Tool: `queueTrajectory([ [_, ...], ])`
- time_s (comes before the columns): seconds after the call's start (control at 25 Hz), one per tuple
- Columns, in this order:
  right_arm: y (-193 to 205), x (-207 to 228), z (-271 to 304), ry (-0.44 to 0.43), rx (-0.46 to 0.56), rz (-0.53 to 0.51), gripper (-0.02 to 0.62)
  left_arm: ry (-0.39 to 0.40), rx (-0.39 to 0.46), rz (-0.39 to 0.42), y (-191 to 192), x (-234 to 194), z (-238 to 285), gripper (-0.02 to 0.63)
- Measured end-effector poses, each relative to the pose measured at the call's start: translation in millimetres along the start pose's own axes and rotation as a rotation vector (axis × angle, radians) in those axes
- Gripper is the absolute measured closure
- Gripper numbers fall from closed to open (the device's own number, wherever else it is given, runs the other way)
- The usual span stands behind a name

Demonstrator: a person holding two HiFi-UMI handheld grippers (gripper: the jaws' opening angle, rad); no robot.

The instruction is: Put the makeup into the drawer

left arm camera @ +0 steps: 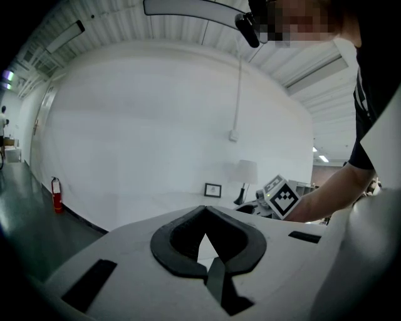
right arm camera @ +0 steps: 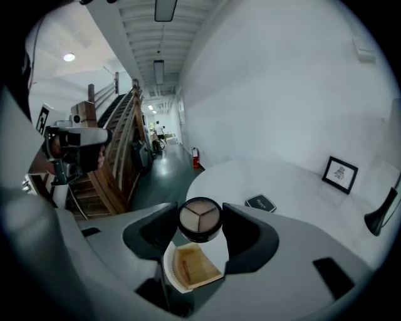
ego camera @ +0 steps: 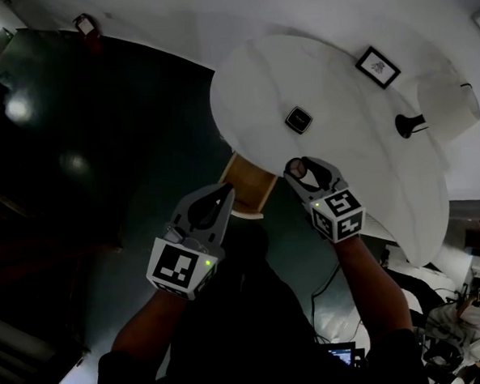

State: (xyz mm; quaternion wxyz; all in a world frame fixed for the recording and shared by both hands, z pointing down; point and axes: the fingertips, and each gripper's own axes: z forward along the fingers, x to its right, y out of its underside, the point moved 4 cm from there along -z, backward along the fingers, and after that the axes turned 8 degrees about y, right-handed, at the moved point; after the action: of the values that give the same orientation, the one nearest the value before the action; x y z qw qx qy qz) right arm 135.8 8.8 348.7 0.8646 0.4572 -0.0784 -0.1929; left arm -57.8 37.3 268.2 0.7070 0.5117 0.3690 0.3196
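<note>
A round eyeshadow compact (right arm camera: 200,219) with three beige shades is clamped between the pads of my right gripper (right arm camera: 200,231), which is shut on it. In the head view the right gripper (ego camera: 298,169) holds the compact (ego camera: 296,167) above the near rim of the round white table (ego camera: 360,172), just right of the open wooden drawer (ego camera: 249,186). The drawer (right arm camera: 191,266) shows below the compact and looks empty. My left gripper (ego camera: 225,192) hangs at the drawer's left front corner with its tips together and nothing in them. Those tips (left arm camera: 203,210) meet in the left gripper view.
A square black compact (ego camera: 298,119) lies on the table beyond the drawer. A framed picture (ego camera: 377,66) and a white-shaded lamp (ego camera: 441,106) stand at the far right of the table. Dark floor spreads left, with a fire extinguisher (ego camera: 86,26) by the wall.
</note>
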Motion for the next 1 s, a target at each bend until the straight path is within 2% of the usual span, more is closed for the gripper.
queueTrajectory([
  [0.24, 6.6, -30.6, 1.6, -0.069, -0.002, -0.064, 0.371, -0.028, 0.019, 0.005, 9.8, -0.6, -0.6, 0.597],
  [0.56, 27.1, -74.9, 19.4, -0.158, -0.019, -0.154, 0.371, -0.092, 0.034, -0.025, 38.6, -28.7, -2.1, 0.595],
  [0.8, 63.8, -94.9, 57.6, -0.212, -0.047, -0.168, 0.371, -0.108, -0.001, -0.049, 82.6, -52.0, 4.9, 0.595],
  [1.0, 100.0, -101.6, 96.8, -0.243, -0.080, -0.191, 0.371, -0.079, -0.038, -0.031, 123.1, -59.7, 19.0, 0.595],
])
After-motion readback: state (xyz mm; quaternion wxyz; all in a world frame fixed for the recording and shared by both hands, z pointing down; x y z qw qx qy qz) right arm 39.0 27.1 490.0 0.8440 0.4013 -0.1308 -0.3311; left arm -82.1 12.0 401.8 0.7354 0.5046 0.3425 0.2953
